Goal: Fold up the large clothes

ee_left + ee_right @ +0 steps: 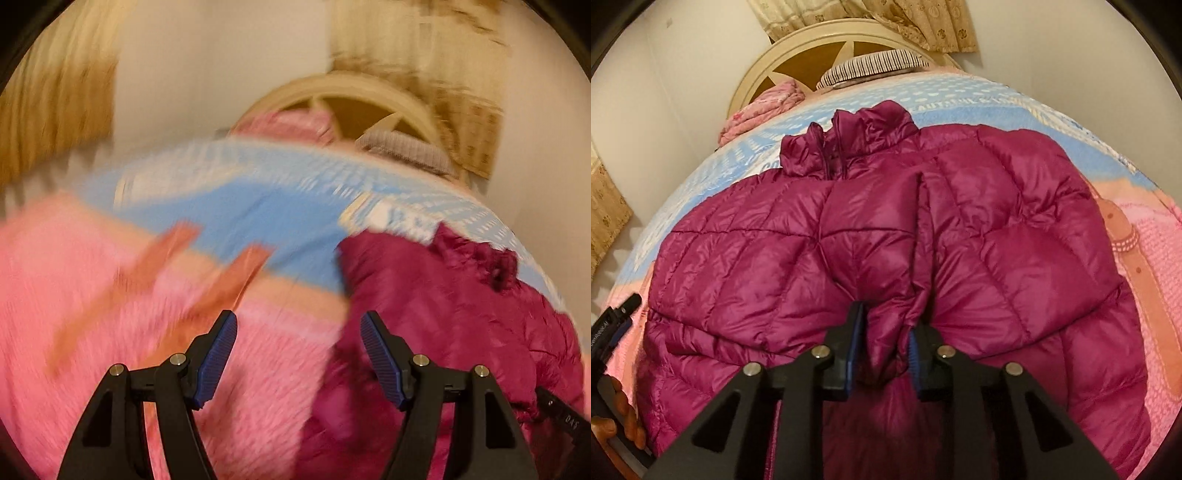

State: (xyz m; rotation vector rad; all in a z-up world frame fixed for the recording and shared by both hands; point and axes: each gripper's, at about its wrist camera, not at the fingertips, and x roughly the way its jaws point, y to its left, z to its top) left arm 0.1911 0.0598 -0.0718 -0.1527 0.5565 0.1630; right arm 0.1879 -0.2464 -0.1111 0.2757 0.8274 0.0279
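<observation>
A magenta quilted puffer jacket (997, 240) lies spread on the bed, collar toward the headboard, its front side up. My right gripper (886, 321) is shut on a bunched fold of the jacket near its lower middle, and the fabric fills the gap between the pads. In the blurred left wrist view my left gripper (299, 317) hangs open with nothing between its fingers, above the pink blanket (92, 295) and just left of the jacket's edge (443, 314). Part of the left gripper (613, 321) shows at the left border of the right wrist view.
The bed carries a fuzzy blanket (1145, 258) in pink, orange and light blue. At its head stand a cream arched headboard (768, 62), a striped pillow (871, 66) and a bundled pink cloth (761, 110). Patterned curtains (923, 26) hang behind; a white wall runs along the left.
</observation>
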